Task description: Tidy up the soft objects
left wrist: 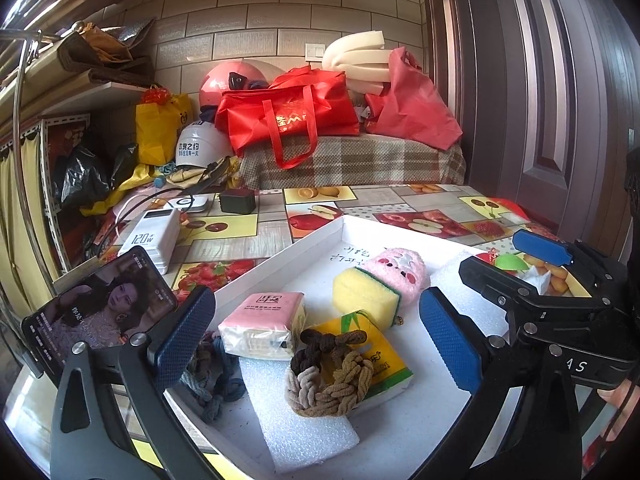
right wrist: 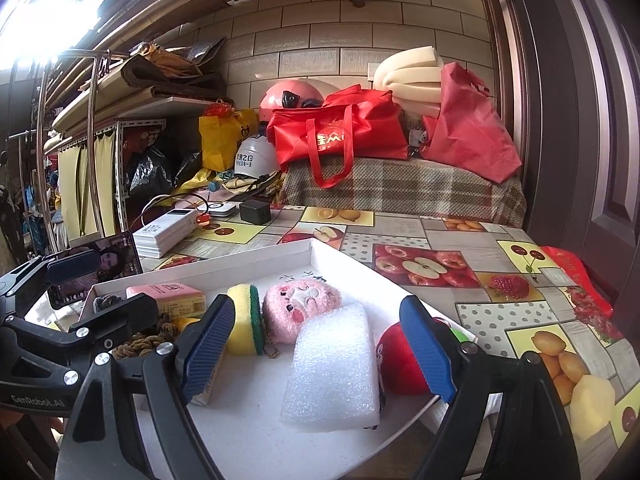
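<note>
A white tray (left wrist: 280,258) holds soft things: a pink tissue pack (left wrist: 262,324), a yellow-green sponge (left wrist: 366,296), a pink plush (left wrist: 400,274), a yellow tissue pack (left wrist: 384,360) with a brown braided hair tie (left wrist: 328,376) on it, and a white foam block (left wrist: 296,420). My left gripper (left wrist: 316,344) is open and empty above them. My right gripper (right wrist: 320,348) is open over another white foam block (right wrist: 334,368); a red plush (right wrist: 400,364) lies by its right finger. The pink plush (right wrist: 300,308) and sponge (right wrist: 244,320) lie just beyond.
A phone (left wrist: 100,308) leans at the tray's left, with a white power bank (left wrist: 154,236) and black charger (left wrist: 238,201) behind on the fruit-print tablecloth (right wrist: 500,280). A blue-grey hair tie (left wrist: 212,376) lies at the tray's left edge. Red bags (left wrist: 288,116) sit on a checked bench.
</note>
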Motion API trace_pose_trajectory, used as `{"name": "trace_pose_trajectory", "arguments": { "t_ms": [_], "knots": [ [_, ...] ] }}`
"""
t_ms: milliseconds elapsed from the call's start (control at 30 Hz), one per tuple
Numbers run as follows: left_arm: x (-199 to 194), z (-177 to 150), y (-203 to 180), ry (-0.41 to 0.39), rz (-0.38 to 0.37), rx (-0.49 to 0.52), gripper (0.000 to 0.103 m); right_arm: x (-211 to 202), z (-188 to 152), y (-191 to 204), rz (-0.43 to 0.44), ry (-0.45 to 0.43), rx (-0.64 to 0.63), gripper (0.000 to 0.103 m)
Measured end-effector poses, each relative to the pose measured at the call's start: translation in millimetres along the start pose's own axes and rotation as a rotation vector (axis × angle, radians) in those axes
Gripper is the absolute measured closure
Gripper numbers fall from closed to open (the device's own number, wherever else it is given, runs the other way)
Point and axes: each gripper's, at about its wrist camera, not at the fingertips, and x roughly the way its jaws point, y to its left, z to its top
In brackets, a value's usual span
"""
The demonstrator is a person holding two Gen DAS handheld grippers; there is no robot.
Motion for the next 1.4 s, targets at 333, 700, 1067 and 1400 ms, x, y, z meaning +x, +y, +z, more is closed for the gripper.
{"name": "trace_pose_trajectory", "arguments": {
  "t_ms": [333,700,1067,1400],
  "knots": [
    [-15,2,-6,-0.075,0.014,0.026,0.0,-14,1,-10,-0.015,-0.04,0.054,0.018],
    [-27,-4,-27,-0.07,-0.02,0.056,0.0,-47,-13,-29,0.005,-0.043,0.084,0.018],
    [-33,-11,-39,-0.058,-0.016,0.05,0.0,-65,-22,-44,-0.015,-0.041,0.121,0.018],
    [-48,-21,-50,-0.034,0.028,0.028,0.0,-88,-31,-40,-0.039,-0.047,0.078,0.018]
  ]
}}
